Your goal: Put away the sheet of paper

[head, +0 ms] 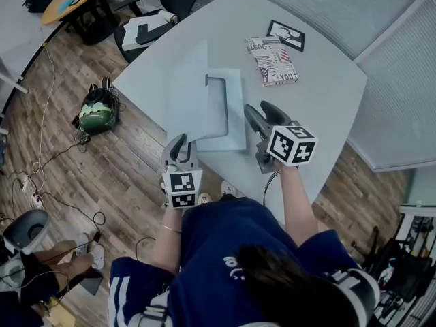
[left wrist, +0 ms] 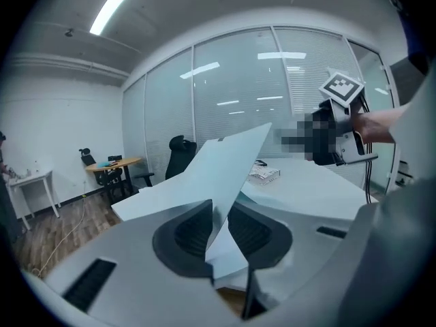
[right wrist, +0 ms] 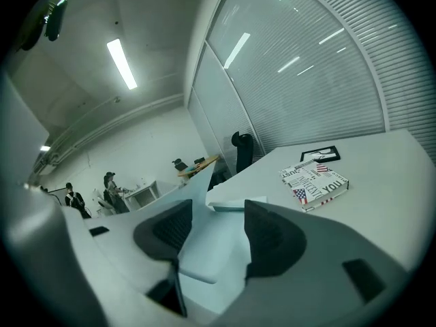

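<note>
A pale sheet of paper point(head: 189, 97) stands tilted up over the left side of a light-blue clip folder point(head: 233, 118) on the white table point(head: 327, 101). My left gripper point(head: 178, 143) is at the table's near edge, shut on the sheet's lower corner. In the left gripper view the sheet point(left wrist: 228, 162) runs up out of the narrow gap of that gripper point(left wrist: 219, 218). My right gripper point(head: 262, 112) is open at the folder's right edge. In the right gripper view the folder point(right wrist: 211, 251) lies between the wide jaws of my right gripper point(right wrist: 216, 220), and neither pad touches it.
A printed book point(head: 272, 61) and a black framed picture point(head: 286, 35) lie further back on the table. A black office chair point(head: 157, 19) stands at the table's far left. A green bag point(head: 99, 111) and cables lie on the wooden floor to the left.
</note>
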Motion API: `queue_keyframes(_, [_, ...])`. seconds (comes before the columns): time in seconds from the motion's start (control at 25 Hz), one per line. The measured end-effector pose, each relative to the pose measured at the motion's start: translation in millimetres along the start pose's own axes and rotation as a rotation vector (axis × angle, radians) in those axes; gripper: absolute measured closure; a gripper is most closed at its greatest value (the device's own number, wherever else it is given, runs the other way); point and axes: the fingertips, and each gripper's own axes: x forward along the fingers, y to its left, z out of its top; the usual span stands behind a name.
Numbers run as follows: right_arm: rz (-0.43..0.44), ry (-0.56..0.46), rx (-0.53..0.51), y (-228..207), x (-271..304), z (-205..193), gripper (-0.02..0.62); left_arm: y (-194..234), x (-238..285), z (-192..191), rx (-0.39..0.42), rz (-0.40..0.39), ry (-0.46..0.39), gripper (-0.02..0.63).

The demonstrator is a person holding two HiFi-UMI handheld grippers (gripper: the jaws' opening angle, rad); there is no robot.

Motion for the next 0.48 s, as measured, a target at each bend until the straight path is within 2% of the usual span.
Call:
queue_keyframes(0.2, [0.008, -0.059, 0.025, -3, -20, -4, 0.358, -27, 12, -17, 0.113, -0.069, 0.059, 0.534])
queue_keyframes(0.4, [-0.005, -0.064, 0.048, -7, -31, -13, 0.361, -48, 21, -27, 0.207, -0.128, 0.093, 0.515])
queue_keyframes(0.48, [-0.006, -0.062, 0.055, -9, -34, -19, 0.362, -56, 24, -33, 0.279, -0.152, 0.114, 0.508])
